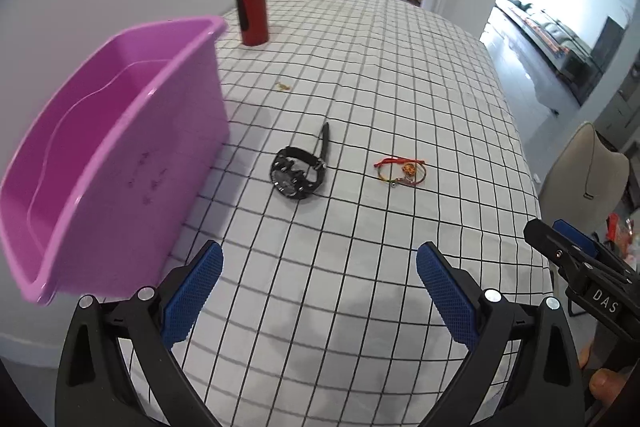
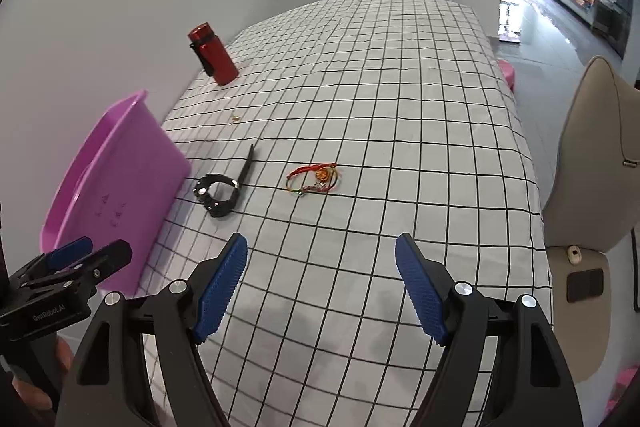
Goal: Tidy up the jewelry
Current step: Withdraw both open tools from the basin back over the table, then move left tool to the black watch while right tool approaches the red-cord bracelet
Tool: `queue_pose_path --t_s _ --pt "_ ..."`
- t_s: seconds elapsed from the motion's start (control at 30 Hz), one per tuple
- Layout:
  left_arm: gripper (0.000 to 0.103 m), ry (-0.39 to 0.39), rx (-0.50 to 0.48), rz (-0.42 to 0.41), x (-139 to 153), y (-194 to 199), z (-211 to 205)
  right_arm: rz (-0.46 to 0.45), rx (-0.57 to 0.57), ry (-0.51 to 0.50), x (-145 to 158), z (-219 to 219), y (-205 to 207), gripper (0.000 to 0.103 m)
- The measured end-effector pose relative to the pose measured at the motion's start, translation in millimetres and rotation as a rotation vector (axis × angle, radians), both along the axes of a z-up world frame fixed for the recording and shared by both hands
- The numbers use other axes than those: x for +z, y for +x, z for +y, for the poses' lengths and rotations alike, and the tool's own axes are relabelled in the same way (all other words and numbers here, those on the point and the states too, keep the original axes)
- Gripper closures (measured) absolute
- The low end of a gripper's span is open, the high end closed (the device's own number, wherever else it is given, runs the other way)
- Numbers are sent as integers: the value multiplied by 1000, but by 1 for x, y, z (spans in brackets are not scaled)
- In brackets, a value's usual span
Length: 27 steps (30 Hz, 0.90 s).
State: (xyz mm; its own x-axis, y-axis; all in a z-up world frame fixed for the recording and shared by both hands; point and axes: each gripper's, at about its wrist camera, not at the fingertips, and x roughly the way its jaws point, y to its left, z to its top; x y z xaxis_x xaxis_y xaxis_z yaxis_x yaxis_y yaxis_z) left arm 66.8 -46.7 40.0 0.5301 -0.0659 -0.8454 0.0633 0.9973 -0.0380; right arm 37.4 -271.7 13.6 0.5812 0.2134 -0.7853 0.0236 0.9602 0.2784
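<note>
A black wristwatch (image 1: 298, 175) (image 2: 218, 195) lies on the checked tablecloth beside a purple plastic tub (image 1: 112, 151) (image 2: 116, 195). To its right lies a red and green cord bracelet (image 1: 401, 171) (image 2: 314, 179). A small gold piece (image 1: 282, 86) (image 2: 236, 117) sits farther back. My left gripper (image 1: 319, 267) hangs open above the cloth, short of the watch, nothing between its blue pads. My right gripper (image 2: 321, 259) is likewise open and holds nothing, short of the bracelet. Each gripper shows at the edge of the other's view.
A red metal bottle (image 1: 251, 10) (image 2: 213, 55) stands at the back left by the wall. A beige chair (image 1: 584, 175) (image 2: 592, 163) stands off the table's right edge. A doorway and hall lie beyond the far end.
</note>
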Motion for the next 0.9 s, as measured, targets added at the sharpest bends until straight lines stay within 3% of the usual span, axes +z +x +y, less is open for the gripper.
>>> queue_pose_path --t_s 0.3,0.63,0.9 --pt "7 -10 -49 24 -46 27 7 39 -64 -24 -42 10 10 30" --pt "7 -31 65 -24 -92 64 28 14 -23 -55 -79 24 45 30" --pt "7 -46 146 -67 -117 94 33 -56 3 -63 -104 32 88 30"
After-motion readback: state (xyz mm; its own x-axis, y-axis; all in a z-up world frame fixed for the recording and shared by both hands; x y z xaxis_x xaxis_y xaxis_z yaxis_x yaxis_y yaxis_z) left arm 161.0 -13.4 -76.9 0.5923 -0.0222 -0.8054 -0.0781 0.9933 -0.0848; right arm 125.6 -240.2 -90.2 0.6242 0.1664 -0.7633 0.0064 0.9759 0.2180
